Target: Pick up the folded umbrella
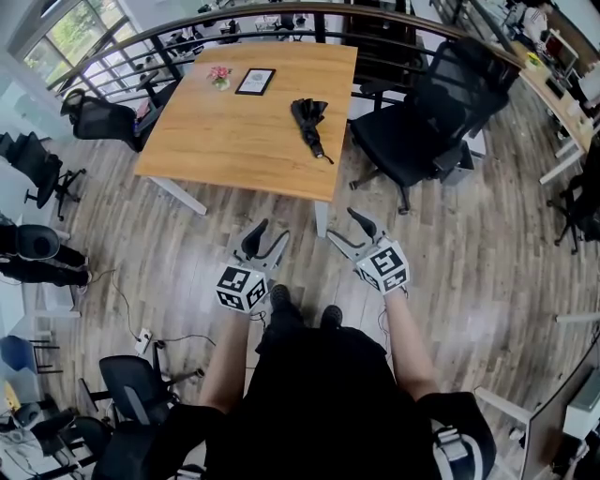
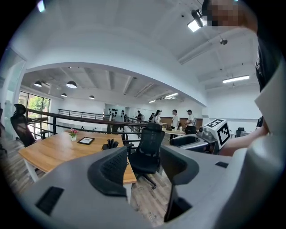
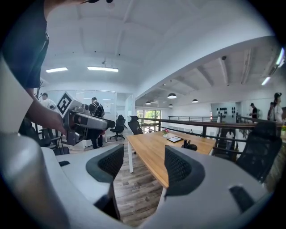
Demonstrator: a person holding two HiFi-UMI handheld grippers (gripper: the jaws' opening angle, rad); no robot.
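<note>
Two grippers are held side by side at the near end of the scene, above a wood-plank floor (image 1: 234,234) and short of the table. The left gripper (image 1: 272,234) has its jaws spread wide; in its own view (image 2: 145,167) only floor and a chair show in the gap between the ribbed pads, so it grips nothing. The right gripper (image 1: 340,223) is spread just as wide, and its own view (image 3: 138,167) shows bare floor and the table's edge in the gap, with nothing touching either pad. Each carries a marker cube (image 1: 242,288) printed with black-and-white squares; these bear no letters.

Beyond them stands a wooden table (image 1: 216,150). The folded umbrella (image 1: 310,120), black, lies flat on its right part, near the right edge, narrow end pointing toward the near edge, well apart from both grippers. A black office chair (image 1: 422,122) stands just right of the table.

Farther and to the left on the tabletop lies a dark frame (image 1: 255,82) with a pale sheet inside; any writing on it is too small to read. Just left of it is the only container, a small vase (image 1: 220,78) holding pink flowers. A dark railing (image 1: 281,11) runs behind the table's far side.
</note>
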